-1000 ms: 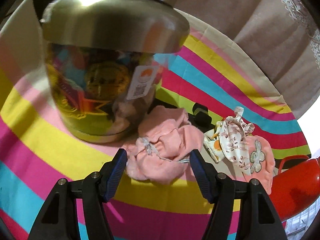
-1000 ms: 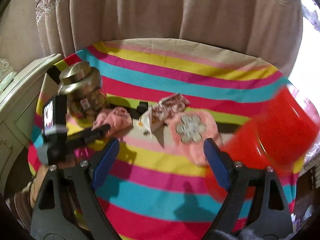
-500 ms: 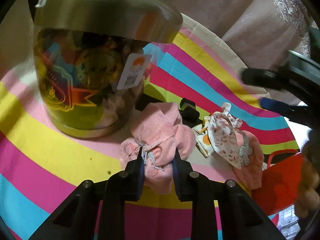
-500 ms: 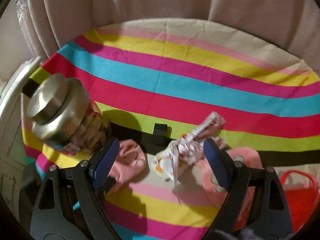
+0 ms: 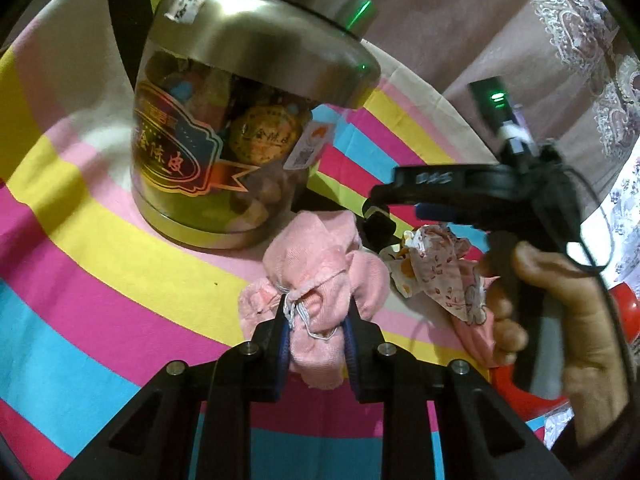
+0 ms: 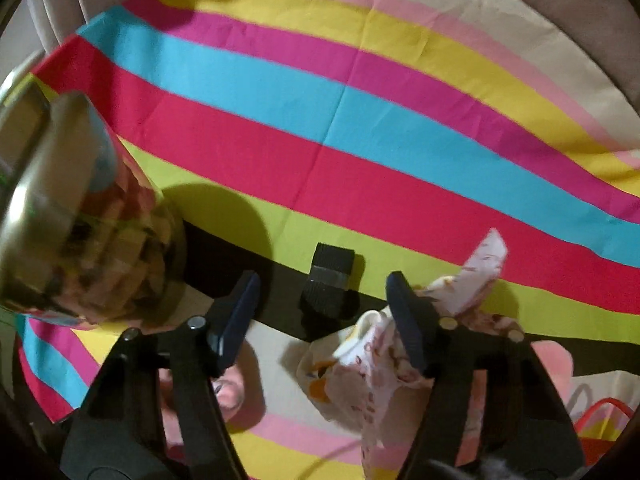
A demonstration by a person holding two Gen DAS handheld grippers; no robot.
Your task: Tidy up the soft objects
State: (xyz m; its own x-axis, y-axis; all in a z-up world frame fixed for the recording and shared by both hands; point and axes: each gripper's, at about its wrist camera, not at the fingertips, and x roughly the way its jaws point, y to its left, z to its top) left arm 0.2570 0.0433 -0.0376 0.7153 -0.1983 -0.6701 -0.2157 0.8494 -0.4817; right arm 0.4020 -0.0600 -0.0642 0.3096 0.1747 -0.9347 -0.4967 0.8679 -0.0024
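Since the earlier frame, the right gripper (image 6: 320, 316) has descended from above the striped tablecloth (image 6: 360, 128) to just over the cloths, and its jaws have just been closing; they remain released, with the crumpled white floral-print cloth (image 6: 360, 376) lying against the right-hand pad only. The left gripper (image 5: 318, 344) has clamped its blue pads onto the bunched pink knitted cloth (image 5: 320, 276), which rests on the tablecloth just in front of the clear jar with a brushed-metal lid (image 5: 224, 152).

The left wrist view alone shows the person's right hand (image 5: 560, 308) around the right gripper's handle, the jar's printed label, and the edge of a red plastic basket (image 5: 628, 312) at the far right. The right wrist view alone shows the small black block (image 6: 330, 280) from above, standing on the cloth between the open jaws and apart from both pads
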